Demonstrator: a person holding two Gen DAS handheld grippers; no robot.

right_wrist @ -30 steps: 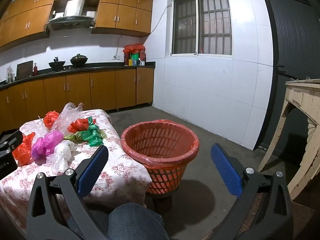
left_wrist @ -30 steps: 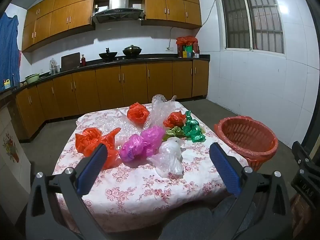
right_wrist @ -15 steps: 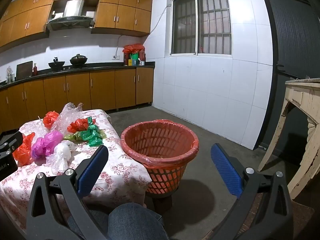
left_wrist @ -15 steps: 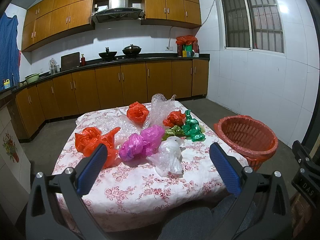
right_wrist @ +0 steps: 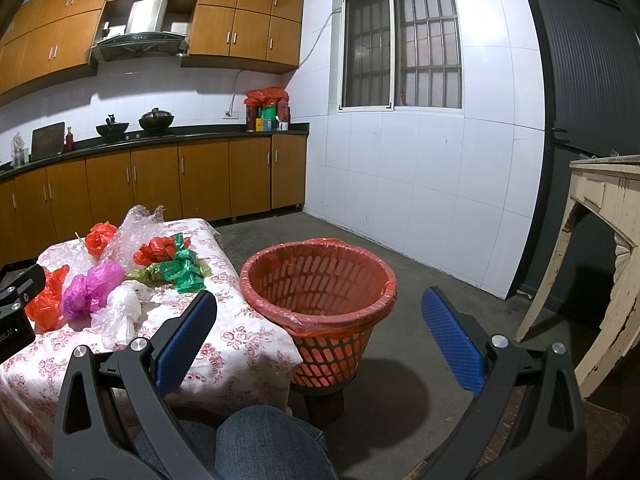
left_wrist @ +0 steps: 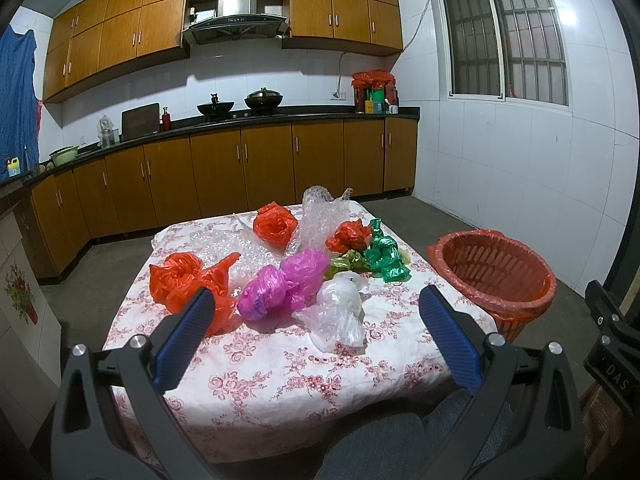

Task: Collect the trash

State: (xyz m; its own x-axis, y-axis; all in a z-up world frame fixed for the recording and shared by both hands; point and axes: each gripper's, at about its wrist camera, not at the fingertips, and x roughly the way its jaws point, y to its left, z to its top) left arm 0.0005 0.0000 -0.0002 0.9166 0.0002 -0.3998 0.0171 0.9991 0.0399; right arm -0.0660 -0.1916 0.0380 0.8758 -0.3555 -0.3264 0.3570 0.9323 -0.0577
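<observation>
Several crumpled plastic bags lie on a low table with a floral cloth [left_wrist: 280,364]: an orange bag [left_wrist: 186,282], a magenta bag [left_wrist: 282,282], a white bag [left_wrist: 342,312], a green bag [left_wrist: 384,256], two red bags and bubble wrap [left_wrist: 320,216]. An orange-lined basket [left_wrist: 494,276] stands to the table's right; it also shows in the right wrist view [right_wrist: 320,292]. My left gripper [left_wrist: 316,330] is open and empty, held above the table's near edge. My right gripper [right_wrist: 318,332] is open and empty, in front of the basket.
Wooden kitchen cabinets and a dark counter [left_wrist: 240,120] run along the back wall. A white tiled wall with a barred window [right_wrist: 400,44] is behind the basket. An old cream table [right_wrist: 604,240] stands at the right. A person's knee in jeans [right_wrist: 264,444] is below.
</observation>
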